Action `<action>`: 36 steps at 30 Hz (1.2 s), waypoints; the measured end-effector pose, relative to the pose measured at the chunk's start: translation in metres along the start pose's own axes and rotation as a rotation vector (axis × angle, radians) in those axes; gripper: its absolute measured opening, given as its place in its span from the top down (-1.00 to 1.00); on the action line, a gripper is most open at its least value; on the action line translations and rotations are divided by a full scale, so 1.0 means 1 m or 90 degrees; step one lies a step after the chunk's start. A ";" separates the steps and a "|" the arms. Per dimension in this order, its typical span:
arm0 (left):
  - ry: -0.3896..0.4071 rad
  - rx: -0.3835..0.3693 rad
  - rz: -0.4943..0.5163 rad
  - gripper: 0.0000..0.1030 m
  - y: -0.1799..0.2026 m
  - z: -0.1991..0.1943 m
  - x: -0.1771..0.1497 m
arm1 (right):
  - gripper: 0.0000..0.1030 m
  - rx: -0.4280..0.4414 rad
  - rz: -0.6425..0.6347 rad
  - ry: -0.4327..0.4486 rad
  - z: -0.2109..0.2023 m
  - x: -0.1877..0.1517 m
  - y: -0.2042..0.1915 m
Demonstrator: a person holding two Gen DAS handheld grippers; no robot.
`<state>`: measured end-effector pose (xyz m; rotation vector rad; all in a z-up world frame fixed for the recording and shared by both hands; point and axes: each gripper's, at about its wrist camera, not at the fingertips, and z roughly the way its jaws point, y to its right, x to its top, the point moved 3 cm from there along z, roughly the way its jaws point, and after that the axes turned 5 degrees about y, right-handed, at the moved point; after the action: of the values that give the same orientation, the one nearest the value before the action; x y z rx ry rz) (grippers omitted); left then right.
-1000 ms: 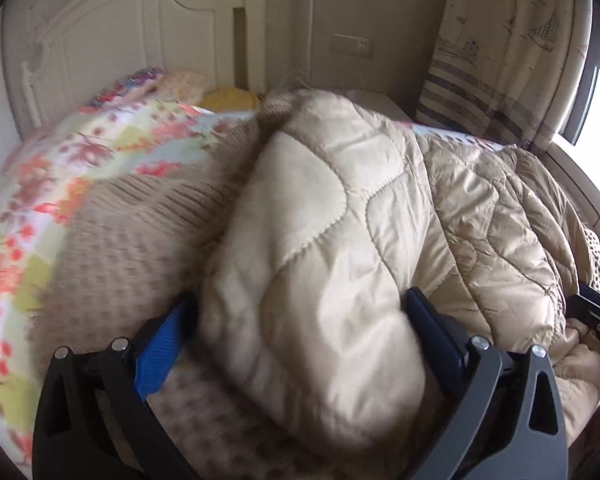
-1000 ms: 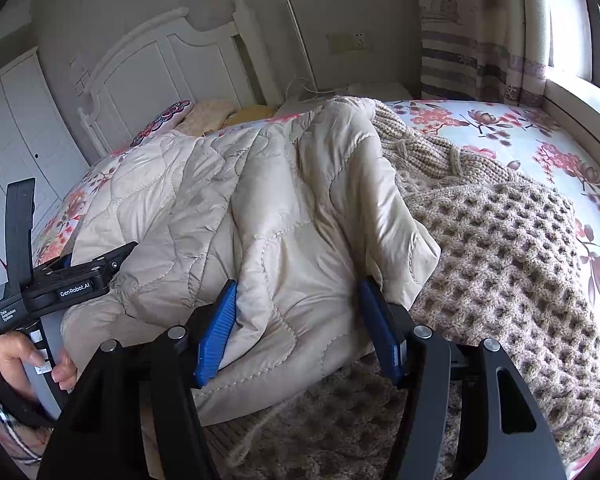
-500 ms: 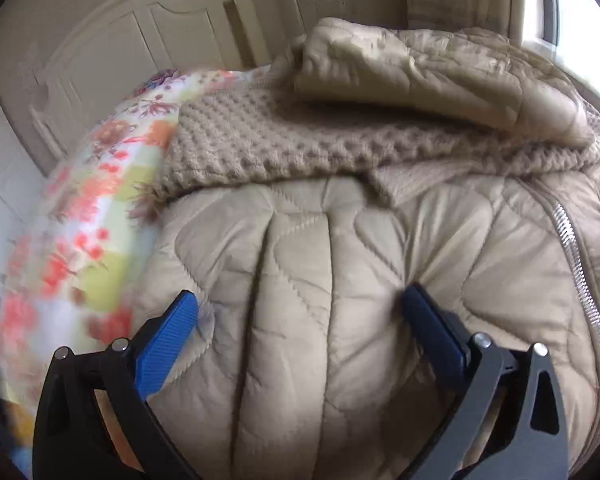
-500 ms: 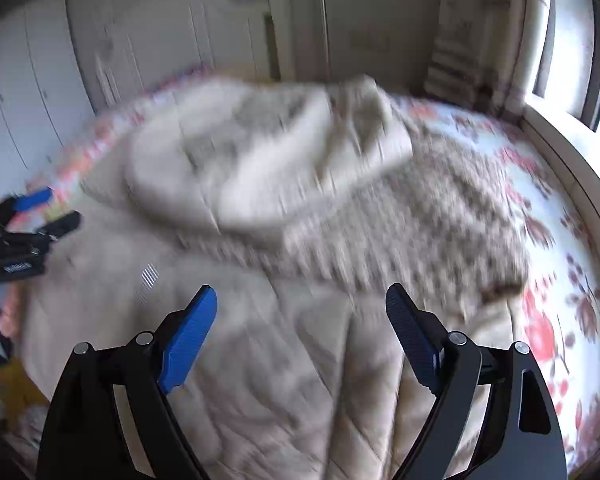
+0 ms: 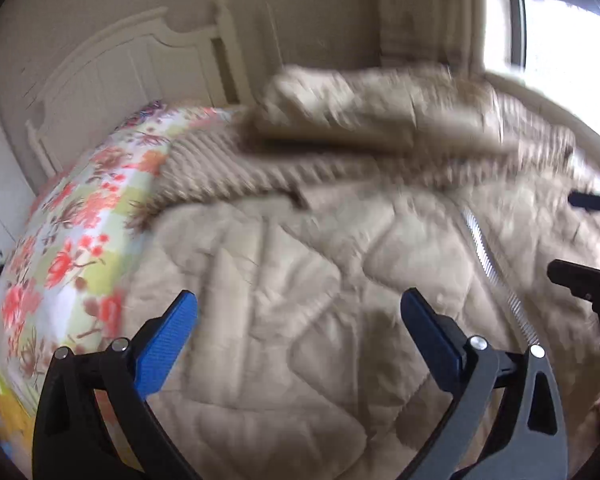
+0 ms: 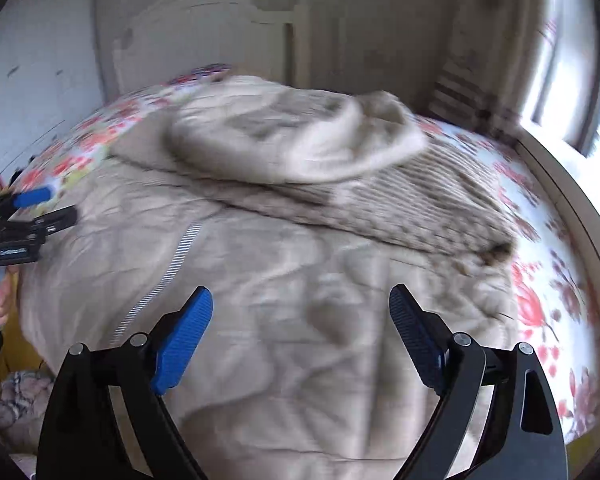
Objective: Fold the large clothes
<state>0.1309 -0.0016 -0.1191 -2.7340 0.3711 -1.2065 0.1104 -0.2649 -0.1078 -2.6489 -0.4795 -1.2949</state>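
Left wrist view shows my left gripper (image 5: pixel 298 314) and right gripper (image 6: pixel 300 306) both spread wide, empty, above the beige quilted zip-front jacket (image 5: pixel 300 300) lying flat on the floral-sheeted bed (image 5: pixel 80 216), with a folded part at 12 o'clock, and no writing legible.

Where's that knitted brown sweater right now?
In both views the knitted sweater lies across mid-bed, between a folded jacket part above and the jacket body nearer the grippers.

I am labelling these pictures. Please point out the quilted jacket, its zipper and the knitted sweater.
quilted jacket (image 5: pixel 284 320): left wrist view, on the spread quilted front panel.
zipper (image 6: pixel 168 268): right wrist view, middle of the striped zipper tape.
knitted sweater (image 6: pixel 432 208): right wrist view, on the ribbed knit body.
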 end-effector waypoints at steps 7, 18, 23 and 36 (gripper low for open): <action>0.012 0.017 -0.039 -0.96 -0.016 -0.003 -0.008 | -0.68 0.027 -0.025 -0.048 0.040 -0.021 -0.021; 0.019 0.007 -0.082 -0.96 -0.050 -0.010 -0.041 | -0.78 -0.023 0.070 -0.016 0.005 -0.058 0.040; 0.021 -0.001 -0.088 -0.96 -0.052 -0.011 -0.044 | -0.78 -0.045 0.043 -0.040 0.002 -0.051 0.036; 0.023 -0.005 -0.102 -0.96 -0.053 -0.009 -0.044 | -0.82 -0.071 0.083 -0.033 -0.005 -0.064 0.059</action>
<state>0.1047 0.0611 -0.1324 -2.7974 0.1631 -1.2944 0.0905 -0.3354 -0.1547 -2.7578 -0.2425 -1.2517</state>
